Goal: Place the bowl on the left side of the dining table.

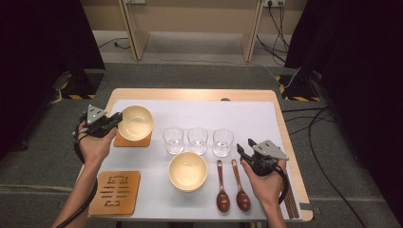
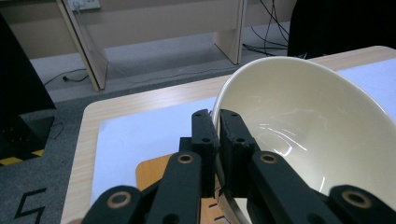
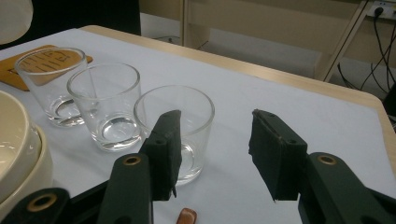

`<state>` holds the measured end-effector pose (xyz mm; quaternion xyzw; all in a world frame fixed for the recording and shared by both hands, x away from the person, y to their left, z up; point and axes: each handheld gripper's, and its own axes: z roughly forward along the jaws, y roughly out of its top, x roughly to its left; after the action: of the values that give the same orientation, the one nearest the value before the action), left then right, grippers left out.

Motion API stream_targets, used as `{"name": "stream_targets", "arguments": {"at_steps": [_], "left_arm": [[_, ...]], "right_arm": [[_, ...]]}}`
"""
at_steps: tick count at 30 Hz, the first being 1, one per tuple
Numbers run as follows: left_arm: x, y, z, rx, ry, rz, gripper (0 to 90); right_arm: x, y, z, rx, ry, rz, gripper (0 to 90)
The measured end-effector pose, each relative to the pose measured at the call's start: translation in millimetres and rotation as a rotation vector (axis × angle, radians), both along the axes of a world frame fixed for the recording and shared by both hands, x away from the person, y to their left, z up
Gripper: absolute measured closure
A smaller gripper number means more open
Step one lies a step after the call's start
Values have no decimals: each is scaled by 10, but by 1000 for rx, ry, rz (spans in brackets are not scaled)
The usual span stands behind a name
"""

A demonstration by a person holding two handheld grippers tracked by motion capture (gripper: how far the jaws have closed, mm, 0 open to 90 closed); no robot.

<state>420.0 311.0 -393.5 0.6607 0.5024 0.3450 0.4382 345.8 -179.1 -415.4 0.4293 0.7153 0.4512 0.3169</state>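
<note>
My left gripper (image 1: 115,119) is shut on the near-left rim of a cream bowl (image 1: 136,122), at the table's left. In the left gripper view its jaws pinch the rim of the bowl (image 2: 317,126), which tilts over a wooden coaster (image 2: 150,171). My right gripper (image 1: 245,148) stands open at the right, just beyond two brown spoons (image 1: 231,187). In the right gripper view its jaws (image 3: 215,140) have nothing between them; the nearest glass (image 3: 194,105) stands a little ahead on the left.
Three clear glasses (image 1: 197,140) stand in a row mid-table. A second cream bowl (image 1: 188,171) sits in front of them. Another carved wooden coaster (image 1: 115,192) lies at the front left. Dark sticks (image 1: 291,204) lie along the right edge of the white mat (image 1: 247,116).
</note>
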Motion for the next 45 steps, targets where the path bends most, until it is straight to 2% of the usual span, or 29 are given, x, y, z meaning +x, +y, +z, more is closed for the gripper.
{"name": "stream_targets", "arguments": {"at_steps": [5,13,22,28,30,36,41,45], "left_arm": [[127,66,-79,-10,31,23,847],[348,154,-276,-9,105,65,847],[490,252,-467,-23,173,110,847],[536,294,-546,-38,197,132,847],[543,309,-562,-56,198,137,847],[576,329,-573,-74,213,144,845],[619,347,-580,-104,233,142,844],[643,315,-572,-104,238,134,844]], "right_arm": [[2,6,-6,-1,1,0,537],[4,-2,-10,-2,-1,-3,538],[5,-13,-15,-5,2,-6,538],[7,-3,-18,-8,2,-3,538],[6,-3,-17,-9,3,-4,537],[13,5,-28,-7,5,-5,536],[13,17,-29,-12,5,-2,536],[16,13,-30,-12,5,-3,536]]}}
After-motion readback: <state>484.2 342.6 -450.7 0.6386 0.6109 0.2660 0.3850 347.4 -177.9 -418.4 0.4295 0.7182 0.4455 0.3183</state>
